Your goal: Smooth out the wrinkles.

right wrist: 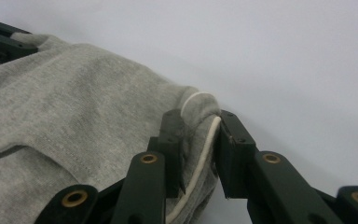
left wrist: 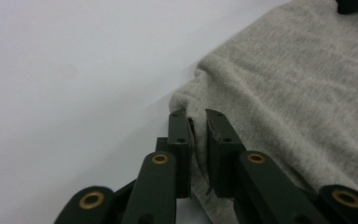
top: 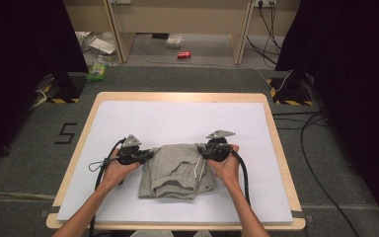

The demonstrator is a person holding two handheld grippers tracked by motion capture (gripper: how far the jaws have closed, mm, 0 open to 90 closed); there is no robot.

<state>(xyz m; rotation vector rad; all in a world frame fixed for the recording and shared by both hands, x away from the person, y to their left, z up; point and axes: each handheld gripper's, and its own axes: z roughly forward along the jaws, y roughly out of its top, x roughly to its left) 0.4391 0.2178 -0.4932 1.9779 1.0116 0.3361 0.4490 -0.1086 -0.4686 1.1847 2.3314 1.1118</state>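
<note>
A folded grey sweat garment [top: 175, 170] lies near the front middle of the white sheet [top: 177, 118]. My left gripper [top: 150, 154] is shut on the garment's far left corner; in the left gripper view its jaws [left wrist: 199, 116] pinch a fold of the grey cloth [left wrist: 298, 84]. My right gripper [top: 202, 150] is shut on the far right corner. In the right gripper view its jaws [right wrist: 200, 119] press on bunched cloth [right wrist: 74, 93] and a white drawstring [right wrist: 205, 144]. Both corners sit low on the sheet. A hand holds each gripper from the near side.
The white sheet covers a wooden table [top: 276, 143], with bare sheet beyond and beside the garment. On the floor past the table lie cables [top: 311, 128], a red can [top: 183, 55] and some litter. Dark curtains hang at both sides.
</note>
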